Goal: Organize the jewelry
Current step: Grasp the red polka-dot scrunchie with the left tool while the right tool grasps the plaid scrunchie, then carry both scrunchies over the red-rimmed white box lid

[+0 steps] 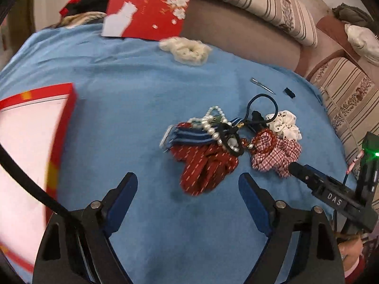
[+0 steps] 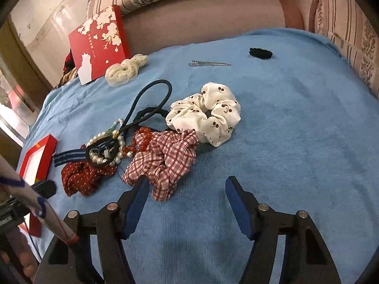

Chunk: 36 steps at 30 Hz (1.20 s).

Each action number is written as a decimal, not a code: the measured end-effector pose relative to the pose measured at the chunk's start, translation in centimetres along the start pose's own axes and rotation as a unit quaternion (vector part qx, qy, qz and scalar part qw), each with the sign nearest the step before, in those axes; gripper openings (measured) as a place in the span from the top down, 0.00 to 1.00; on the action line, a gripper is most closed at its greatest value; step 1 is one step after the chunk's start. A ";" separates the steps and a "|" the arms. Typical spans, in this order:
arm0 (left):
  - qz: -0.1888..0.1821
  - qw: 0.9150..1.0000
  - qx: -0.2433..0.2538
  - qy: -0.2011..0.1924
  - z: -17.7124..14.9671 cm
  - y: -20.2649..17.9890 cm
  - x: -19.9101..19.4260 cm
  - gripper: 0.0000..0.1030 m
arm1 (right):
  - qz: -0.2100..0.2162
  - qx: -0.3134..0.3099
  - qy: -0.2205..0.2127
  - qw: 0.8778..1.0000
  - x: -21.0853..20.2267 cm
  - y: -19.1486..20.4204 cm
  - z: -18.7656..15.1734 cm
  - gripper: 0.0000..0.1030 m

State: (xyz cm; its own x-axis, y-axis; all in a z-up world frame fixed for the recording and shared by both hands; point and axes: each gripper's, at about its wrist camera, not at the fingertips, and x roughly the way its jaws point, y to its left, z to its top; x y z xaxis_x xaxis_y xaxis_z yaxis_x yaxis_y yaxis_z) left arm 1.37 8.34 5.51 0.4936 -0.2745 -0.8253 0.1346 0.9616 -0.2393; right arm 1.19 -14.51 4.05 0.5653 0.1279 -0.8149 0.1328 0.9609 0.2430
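A pile of accessories lies on the blue cloth [image 1: 132, 99]: a dark red dotted scrunchie [image 1: 203, 168] [image 2: 83, 177], a red checked scrunchie [image 1: 274, 153] [image 2: 163, 158], a white cherry scrunchie [image 1: 286, 125] [image 2: 210, 113], a pearl bracelet [image 1: 213, 125] [image 2: 106, 146], red beads [image 2: 139, 139], black hair ties [image 2: 146, 104] and a blue striped band [image 1: 189, 137]. My left gripper [image 1: 188, 184] is open and empty just in front of the dark red scrunchie. My right gripper [image 2: 187, 187] is open and empty, its left finger [image 2: 139, 189] beside the checked scrunchie.
An open red box [image 1: 30, 127] [image 2: 38, 158] lies at the left. Its flowered red lid [image 1: 151, 7] [image 2: 99, 40] leans against the sofa back. A cream scrunchie [image 1: 187, 49] [image 2: 125, 68], a metal hair clip [image 1: 263, 85] [image 2: 208, 64] and a small black item [image 2: 260, 53] lie farther back.
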 end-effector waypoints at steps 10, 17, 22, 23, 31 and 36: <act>-0.044 0.996 -0.055 0.060 0.4 0.0 3.2 0.93 | 0.042 0.042 0.022 0.998 1.5 -0.2 1.2 0.89; -0.059 0.996 -0.054 0.033 -2.3 0.7 -3.6 0.93 | 0.061 0.016 0.004 0.998 -3.6 0.7 -0.9 0.91; -0.035 0.998 -0.044 0.000 -5.0 1.8 -8.5 0.93 | 0.067 0.009 -0.004 0.998 -7.0 0.8 -3.3 0.91; -0.031 0.999 -0.043 -0.006 -5.4 2.1 -9.2 0.93 | 0.068 0.008 -0.006 0.998 -7.6 0.9 -3.6 0.91; 0.017 0.997 -0.024 -0.070 -6.6 5.0 -15.8 0.93 | 0.088 -0.043 -0.026 0.995 -11.6 5.3 -4.1 0.91; 0.072 0.992 -0.044 -0.098 -4.7 9.3 -17.3 0.93 | 0.115 -0.077 -0.019 0.990 -11.4 9.8 -3.5 0.91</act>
State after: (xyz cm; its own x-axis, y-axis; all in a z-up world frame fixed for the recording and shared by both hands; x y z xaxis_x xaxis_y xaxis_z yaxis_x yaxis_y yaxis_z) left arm -9.97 21.95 15.14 0.6615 -0.1198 -0.7403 -0.0203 0.9839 -0.1773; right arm -6.85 -5.64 13.90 0.5962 0.3416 -0.7265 -0.1278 0.9338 0.3342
